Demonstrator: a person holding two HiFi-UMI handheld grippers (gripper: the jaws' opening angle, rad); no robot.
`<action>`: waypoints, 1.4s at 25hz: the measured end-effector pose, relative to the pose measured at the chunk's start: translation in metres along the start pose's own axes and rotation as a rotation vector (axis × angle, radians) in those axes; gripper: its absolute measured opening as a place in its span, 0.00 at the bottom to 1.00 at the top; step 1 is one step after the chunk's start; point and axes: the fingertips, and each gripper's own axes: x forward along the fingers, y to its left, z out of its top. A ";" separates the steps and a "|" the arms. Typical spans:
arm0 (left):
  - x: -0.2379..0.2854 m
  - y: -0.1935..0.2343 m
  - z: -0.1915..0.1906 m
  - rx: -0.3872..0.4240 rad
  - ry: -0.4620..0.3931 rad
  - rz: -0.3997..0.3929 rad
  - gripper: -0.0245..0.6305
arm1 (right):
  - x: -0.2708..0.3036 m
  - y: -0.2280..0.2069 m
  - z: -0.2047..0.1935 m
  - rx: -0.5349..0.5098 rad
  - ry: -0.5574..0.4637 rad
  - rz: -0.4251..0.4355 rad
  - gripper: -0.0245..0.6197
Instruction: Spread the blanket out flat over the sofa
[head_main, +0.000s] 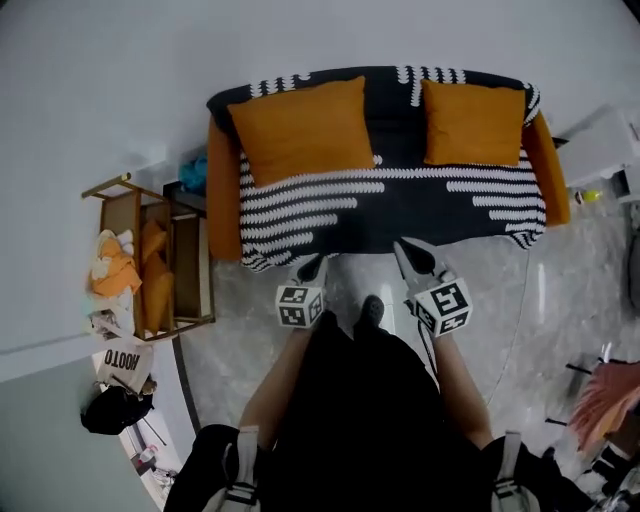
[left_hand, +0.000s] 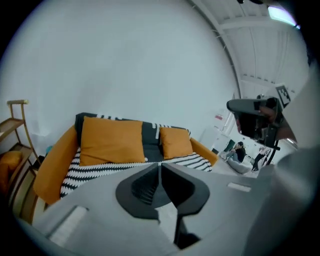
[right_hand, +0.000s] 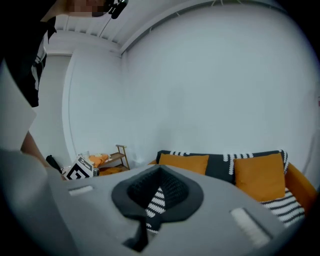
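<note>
The black blanket with white zigzag stripes (head_main: 400, 195) lies spread over the seat and back of the orange sofa (head_main: 222, 190). Two orange cushions (head_main: 300, 128) (head_main: 472, 122) lean on it. Both grippers hover just in front of the sofa's front edge. My left gripper (head_main: 318, 262) (left_hand: 160, 165) is shut, tips touching, and only pale floor shows below them. My right gripper (head_main: 402, 246) (right_hand: 160, 169) is also shut. Striped blanket (right_hand: 156, 201) shows through the slot under its tips, and I see no fabric pinched or lifted.
A wooden shelf (head_main: 150, 260) with orange cloths stands left of the sofa, with a paper bag (head_main: 122, 365) and a dark bundle (head_main: 115, 410) on the floor nearby. White furniture (head_main: 605, 150) sits to the right. My shoe (head_main: 372, 310) is on the marble floor.
</note>
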 end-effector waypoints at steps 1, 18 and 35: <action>-0.004 -0.010 0.015 0.013 -0.029 -0.012 0.08 | -0.005 -0.003 0.009 -0.002 -0.021 0.005 0.04; -0.093 -0.133 0.195 0.211 -0.344 -0.199 0.05 | -0.048 0.021 0.099 -0.065 -0.198 0.115 0.04; -0.101 -0.167 0.194 0.256 -0.335 -0.240 0.05 | -0.073 0.030 0.077 -0.063 -0.181 0.093 0.04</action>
